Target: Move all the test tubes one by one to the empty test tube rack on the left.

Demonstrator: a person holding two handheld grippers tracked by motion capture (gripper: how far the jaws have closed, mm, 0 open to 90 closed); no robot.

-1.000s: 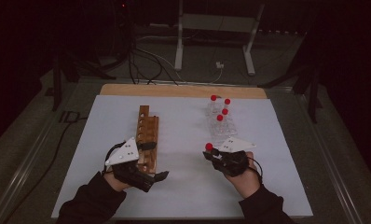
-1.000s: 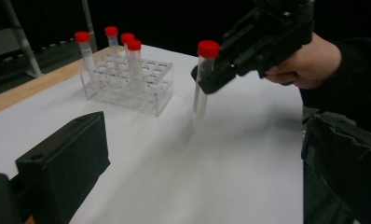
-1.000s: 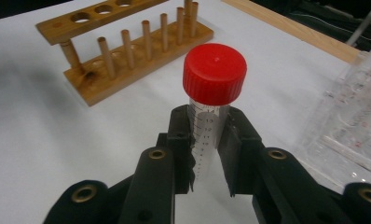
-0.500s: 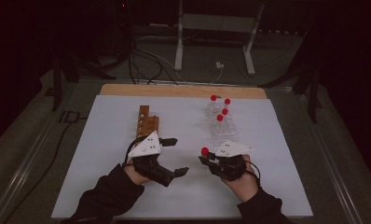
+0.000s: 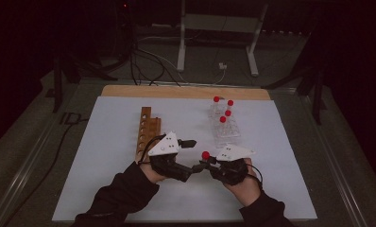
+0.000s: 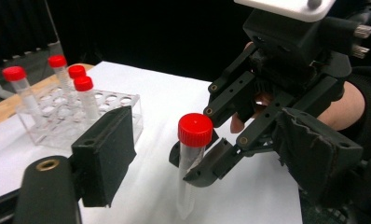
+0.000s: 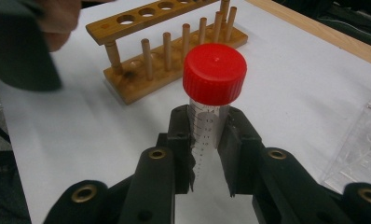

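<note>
Your clear tube [image 7: 207, 126] with the red cap [image 7: 215, 73] stands upright off the sheet, near the table's 6 o'clock edge, wooden rack [image 5: 146, 130] at its 10 o'clock.

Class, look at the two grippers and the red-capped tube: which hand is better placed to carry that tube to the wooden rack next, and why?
Probably the right. The right gripper is already shut on the red-capped tube, held upright. The left gripper is open, its jaws either side of the tube, so it would need a handover first, though the wooden rack lies on its side.
</note>
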